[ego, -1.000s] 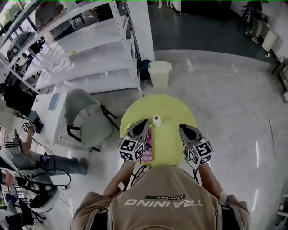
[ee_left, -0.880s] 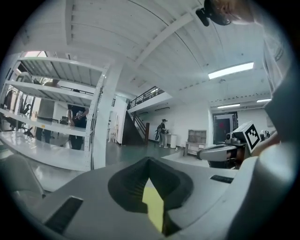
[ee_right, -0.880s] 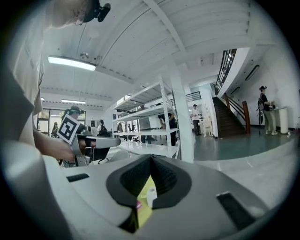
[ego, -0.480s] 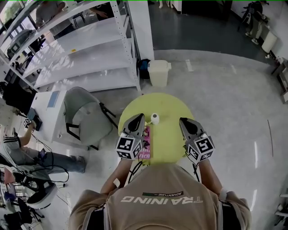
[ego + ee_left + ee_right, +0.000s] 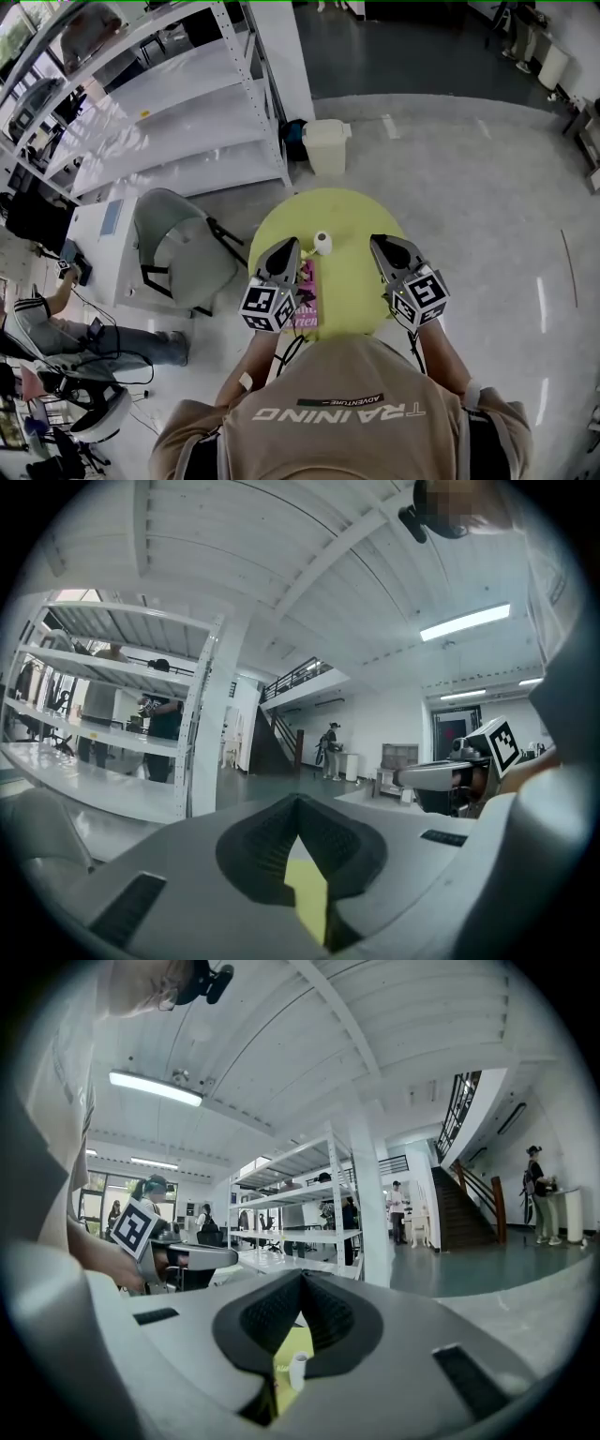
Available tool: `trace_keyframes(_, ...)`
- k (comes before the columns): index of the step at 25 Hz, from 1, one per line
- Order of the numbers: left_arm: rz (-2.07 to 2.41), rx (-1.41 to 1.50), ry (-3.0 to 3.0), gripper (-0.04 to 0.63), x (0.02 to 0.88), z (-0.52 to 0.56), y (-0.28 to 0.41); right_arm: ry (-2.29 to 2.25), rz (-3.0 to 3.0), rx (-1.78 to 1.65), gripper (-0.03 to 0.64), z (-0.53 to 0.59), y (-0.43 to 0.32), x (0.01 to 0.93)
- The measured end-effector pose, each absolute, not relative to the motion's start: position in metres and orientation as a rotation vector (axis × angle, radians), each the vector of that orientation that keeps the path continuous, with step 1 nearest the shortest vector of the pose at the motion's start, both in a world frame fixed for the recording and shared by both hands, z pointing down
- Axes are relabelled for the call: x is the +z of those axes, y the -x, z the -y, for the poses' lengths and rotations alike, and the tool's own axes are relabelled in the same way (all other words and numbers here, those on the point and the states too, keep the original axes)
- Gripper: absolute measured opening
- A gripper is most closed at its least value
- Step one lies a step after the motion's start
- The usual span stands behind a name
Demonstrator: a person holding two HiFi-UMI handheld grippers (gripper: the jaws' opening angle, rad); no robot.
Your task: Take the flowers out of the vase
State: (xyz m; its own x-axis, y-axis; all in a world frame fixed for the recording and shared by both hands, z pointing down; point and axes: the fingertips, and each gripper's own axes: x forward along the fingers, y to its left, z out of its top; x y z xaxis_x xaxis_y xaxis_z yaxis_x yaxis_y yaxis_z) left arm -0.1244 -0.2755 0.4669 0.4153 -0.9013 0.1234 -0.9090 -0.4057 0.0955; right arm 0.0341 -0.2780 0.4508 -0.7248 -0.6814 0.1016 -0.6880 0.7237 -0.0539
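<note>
Looking down from the head, little is seen changed since a second ago: one white vase [image 5: 322, 243] upright, one pink item [image 5: 307, 300] near it, on one yellow table [image 5: 352, 281] between the left gripper [image 5: 290, 244] and right gripper [image 5: 377, 242]; in each gripper view, jaws are found pressed together, empty.

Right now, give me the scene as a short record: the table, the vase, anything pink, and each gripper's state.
table: round, yellow-green
vase: small, white, upright near the table's middle, no stems showing above it
pink item: lies flat on the table's near side, beside the left gripper; too small to identify
left gripper: shut, empty, apart from the vase
right gripper: shut, empty, on the vase's other side
bin: white, on the floor beyond the table
</note>
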Motion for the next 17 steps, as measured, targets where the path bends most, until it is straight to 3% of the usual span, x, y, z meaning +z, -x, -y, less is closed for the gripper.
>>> trace_keyframes(17,1.577,0.045,-2.449,0.002,0.488,0.285,0.128,-1.175,2.834,0.195,-0.003,0.287,-0.039,0.471)
